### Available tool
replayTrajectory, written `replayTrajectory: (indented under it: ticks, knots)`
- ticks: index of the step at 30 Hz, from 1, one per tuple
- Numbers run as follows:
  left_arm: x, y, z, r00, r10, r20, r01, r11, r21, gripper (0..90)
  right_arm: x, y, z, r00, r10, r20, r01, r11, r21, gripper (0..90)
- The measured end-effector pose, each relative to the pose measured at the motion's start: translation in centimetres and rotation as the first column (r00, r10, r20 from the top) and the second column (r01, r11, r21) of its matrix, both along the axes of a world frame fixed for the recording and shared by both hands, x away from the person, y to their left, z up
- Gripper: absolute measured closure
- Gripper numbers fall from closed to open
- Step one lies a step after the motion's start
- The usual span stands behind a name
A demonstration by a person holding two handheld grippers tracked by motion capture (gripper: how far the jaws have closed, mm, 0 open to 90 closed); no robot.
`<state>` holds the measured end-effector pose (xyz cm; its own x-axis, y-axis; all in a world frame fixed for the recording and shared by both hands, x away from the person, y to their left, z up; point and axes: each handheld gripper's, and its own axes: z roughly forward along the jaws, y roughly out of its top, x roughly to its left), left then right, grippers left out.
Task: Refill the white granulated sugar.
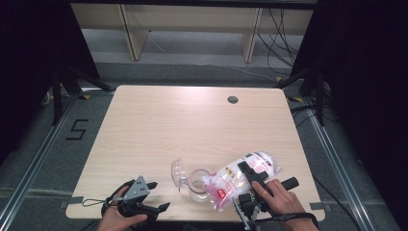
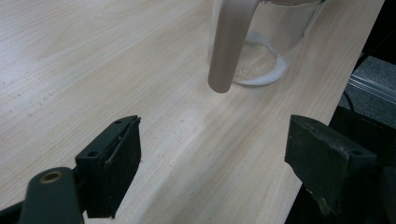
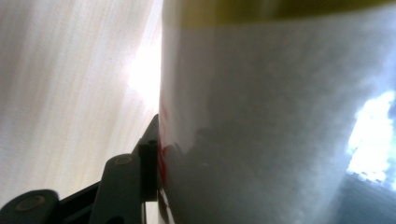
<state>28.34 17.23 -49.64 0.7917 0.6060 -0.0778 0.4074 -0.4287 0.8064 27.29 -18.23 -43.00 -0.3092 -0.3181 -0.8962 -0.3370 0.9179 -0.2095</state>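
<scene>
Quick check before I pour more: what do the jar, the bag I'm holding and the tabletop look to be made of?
The clear lidded jar looks like glass or hard clear plastic: see-through, glossy wall, white grains visible at its bottom. The printed white bag held in the right gripper seems thin shiny plastic film: crinkled, with glare. The pale table looks like matt wood-grain laminate, possibly real wood.

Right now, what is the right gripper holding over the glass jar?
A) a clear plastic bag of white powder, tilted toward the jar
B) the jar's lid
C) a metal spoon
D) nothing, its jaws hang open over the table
A: in the high view the right gripper is clamped on a clear bag with red print, tipped down with its corner at the mouth of the glass jar, and a little white powder lies in the jar's bottom.
</scene>
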Motion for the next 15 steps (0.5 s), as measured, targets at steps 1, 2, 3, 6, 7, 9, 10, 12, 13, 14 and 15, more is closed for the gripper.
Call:
replayTrajectory:
  ticks: [1, 2, 3, 6, 7, 9, 10, 12, 13, 14, 15]
  knots:
    - [0.0, 0.0, -0.01, 1.0, 0.001, 0.0, -0.001, 1.0, 0.0, 18.2, 0.17, 0.09, 0.16, 0.9996, 0.025, 0.01, -0.025, 0.9996, -0.013, 49.2]
    - [0.0, 0.01, -0.01, 1.0, 0.001, 0.0, -0.001, 1.0, 0.0, 18.2, 0.27, 0.13, 0.22, 0.9991, 0.039, 0.015, -0.038, 0.9991, -0.02, 49.3]
    - [0.0, 0.01, -0.01, 1.0, 0.001, 0.001, -0.001, 1.0, 0.0, 18.2, 0.26, 0.19, 0.26, 0.9992, 0.037, 0.014, -0.037, 0.9989, -0.028, 49.3]
    - [0.03, 0.08, 0.02, 1.0, 0.0, 0.004, 0.0, 1.0, 0.009, 18.2, 0.21, 0.14, -0.02, 0.9994, 0.03, 0.013, -0.03, 0.9995, 0.0, 49.4]
    - [0.07, 0.14, 0.05, 1.0, -0.002, 0.007, 0.002, 0.9998, 0.019, 18.2, 0.17, 0.05, -0.18, 0.9999, 0.017, 0.003, -0.017, 0.9997, 0.017, 49.4]
    - [0.02, 0.06, 0.01, 1.0, 0.003, 0.002, -0.003, 1.0, 0.003, 18.2, 0.15, 0.22, -0.04, 0.9999, 0.013, 0.005, -0.013, 0.9999, -0.002, 49.4]
    - [0.03, 0.06, 0.02, 1.0, 0.0, 0.0, 0.0, 1.0, 0.004, 18.2, 0.18, 0.23, -0.02, 0.9998, 0.016, 0.008, -0.016, 0.9998, -0.011, 49.5]
    - [0.05, 0.1, 0.03, 1.0, -0.001, 0.006, 0.001, 0.9999, 0.015, 18.2, 0.18, 0.22, 0.1, 0.9997, 0.022, 0.012, -0.022, 0.9995, -0.021, 49.5]
    - [0.0, 0.02, 0.0, 1.0, 0.001, 0.001, -0.001, 1.0, 0.001, 18.2, 0.09, 0.13, 0.02, 1.0, 0.006, 0.005, -0.006, 1.0, 0.002, 49.6]
    - [0.0, 0.01, -0.01, 1.0, 0.001, 0.0, -0.001, 1.0, 0.0, 18.2, 0.23, 0.3, 0.26, 0.9989, 0.039, 0.027, -0.039, 0.999, -0.022, 49.6]
    - [0.0, 0.01, -0.02, 1.0, 0.001, -0.001, -0.001, 1.0, 0.0, 18.2, 0.26, 0.35, 0.38, 0.9982, 0.049, 0.034, -0.048, 0.9982, -0.034, 49.7]
